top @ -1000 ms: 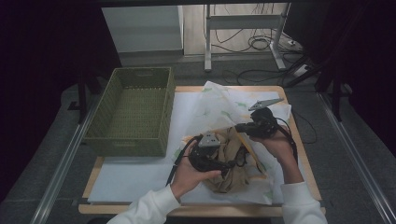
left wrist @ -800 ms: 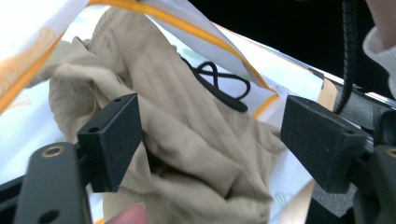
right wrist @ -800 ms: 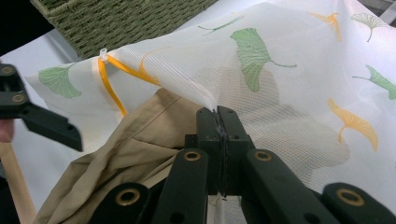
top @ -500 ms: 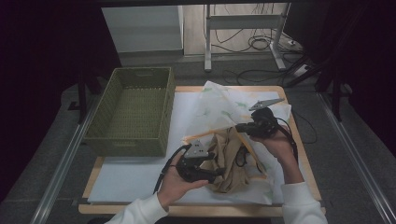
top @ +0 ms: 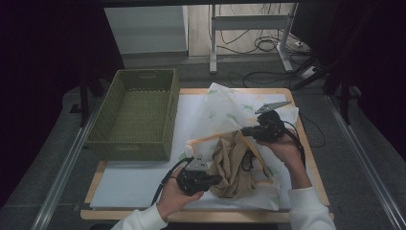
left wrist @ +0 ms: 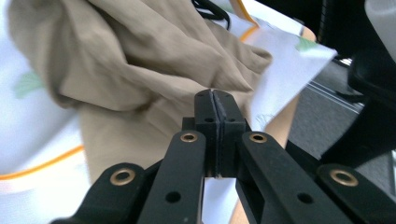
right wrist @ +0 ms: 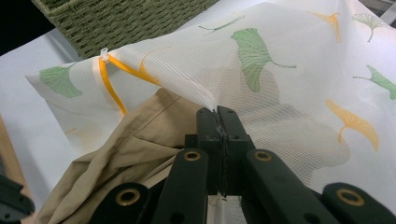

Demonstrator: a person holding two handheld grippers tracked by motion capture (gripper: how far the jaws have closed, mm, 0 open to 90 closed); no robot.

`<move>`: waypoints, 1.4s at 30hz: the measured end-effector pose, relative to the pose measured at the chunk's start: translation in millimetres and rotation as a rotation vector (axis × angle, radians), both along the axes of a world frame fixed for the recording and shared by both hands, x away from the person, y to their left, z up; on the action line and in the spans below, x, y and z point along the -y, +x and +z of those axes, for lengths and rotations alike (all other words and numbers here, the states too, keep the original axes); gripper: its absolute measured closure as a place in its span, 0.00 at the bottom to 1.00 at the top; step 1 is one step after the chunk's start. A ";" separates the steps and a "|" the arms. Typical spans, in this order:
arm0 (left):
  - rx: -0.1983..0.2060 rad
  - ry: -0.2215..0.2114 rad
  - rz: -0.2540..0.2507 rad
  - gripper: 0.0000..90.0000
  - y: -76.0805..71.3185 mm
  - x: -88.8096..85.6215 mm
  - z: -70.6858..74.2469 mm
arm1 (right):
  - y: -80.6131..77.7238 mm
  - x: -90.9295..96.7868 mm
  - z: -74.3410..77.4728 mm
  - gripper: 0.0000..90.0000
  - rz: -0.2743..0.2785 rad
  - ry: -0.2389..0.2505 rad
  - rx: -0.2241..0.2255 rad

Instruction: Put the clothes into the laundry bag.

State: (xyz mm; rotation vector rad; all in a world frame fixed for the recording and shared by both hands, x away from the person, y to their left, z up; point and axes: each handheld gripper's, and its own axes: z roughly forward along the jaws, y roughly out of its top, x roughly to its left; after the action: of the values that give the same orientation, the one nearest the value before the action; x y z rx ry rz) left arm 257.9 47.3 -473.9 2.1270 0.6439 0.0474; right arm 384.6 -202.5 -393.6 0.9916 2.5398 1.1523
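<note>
Right of centre, the right gripper [top: 246, 130] pinches the mesh laundry bag [right wrist: 299, 79] up, seemingly keeping its mouth open, while the left gripper [top: 218, 179], jaws together and apparently empty, noses the khaki garment [left wrist: 154, 70] inward.

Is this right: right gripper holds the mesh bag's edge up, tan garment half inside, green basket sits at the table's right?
Wrong side. The green basket sits at the table's left, per the high view. The right gripper does pinch the mesh bag, tan garment partly inside.

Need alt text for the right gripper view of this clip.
The right gripper, its black fingers shut, pinches the edge of a white mesh bag printed with green and orange ginkgo leaves. A tan garment sits in the bag's mouth; a green woven basket stands behind.
</note>
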 end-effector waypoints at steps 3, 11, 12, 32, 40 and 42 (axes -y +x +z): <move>-0.012 0.024 -0.023 0.99 -2.7 10.2 -9.0 | -0.1 0.2 0.2 0.99 0.002 -0.001 0.001; -0.035 0.090 -0.081 0.99 -2.8 32.1 -28.7 | 0.1 -0.2 -0.3 0.99 0.003 0.000 0.000; -0.042 0.093 -0.078 0.99 -1.9 35.0 -31.2 | 0.2 -0.4 -0.5 0.99 0.003 0.000 -0.001; 0.002 0.203 0.003 1.00 33.7 62.0 -43.6 | -2.7 -5.4 0.9 0.99 0.015 -0.007 0.005; 0.003 0.198 0.070 1.00 52.0 62.5 -42.0 | -2.2 -4.2 0.3 0.99 0.016 -0.006 0.001; -0.001 0.189 0.088 1.00 56.2 62.6 -41.0 | -2.4 -4.2 0.4 0.99 0.016 -0.005 0.000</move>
State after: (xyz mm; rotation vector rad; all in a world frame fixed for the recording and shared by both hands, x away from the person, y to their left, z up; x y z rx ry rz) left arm 314.0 -15.2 -514.9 2.2790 0.7584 0.1617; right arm 382.1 -198.2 -393.2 0.9728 2.5538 1.1495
